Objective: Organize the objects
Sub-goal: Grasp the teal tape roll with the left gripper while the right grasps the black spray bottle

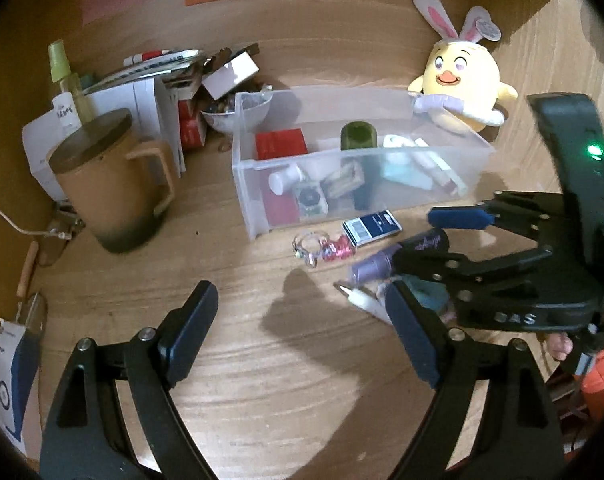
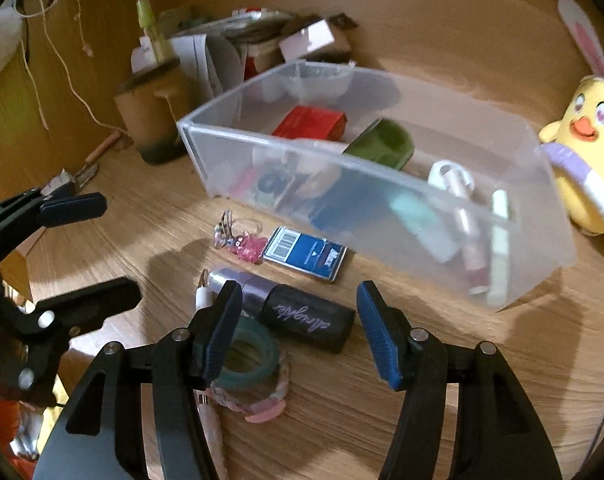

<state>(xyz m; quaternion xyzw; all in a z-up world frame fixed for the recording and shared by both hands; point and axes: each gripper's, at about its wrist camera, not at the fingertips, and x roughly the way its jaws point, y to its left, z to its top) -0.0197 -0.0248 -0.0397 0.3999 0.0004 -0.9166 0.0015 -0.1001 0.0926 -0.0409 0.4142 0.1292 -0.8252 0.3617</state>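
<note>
Left wrist: looks steeply down, close over the wooden desk (image 1: 262,360), toward the clear bin (image 1: 362,184).
Right wrist: nearer, same downward tilt.
Shared: clear bin (image 2: 382,208), blue card (image 2: 306,254).

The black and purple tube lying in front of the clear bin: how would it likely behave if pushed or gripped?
The black and purple tube looks round and lies on its side on the wooden desk, so a sideways push would probably roll it. Its glossy surface may slip between the fingers. It looks rigid, so it should keep its shape when squeezed.
</note>
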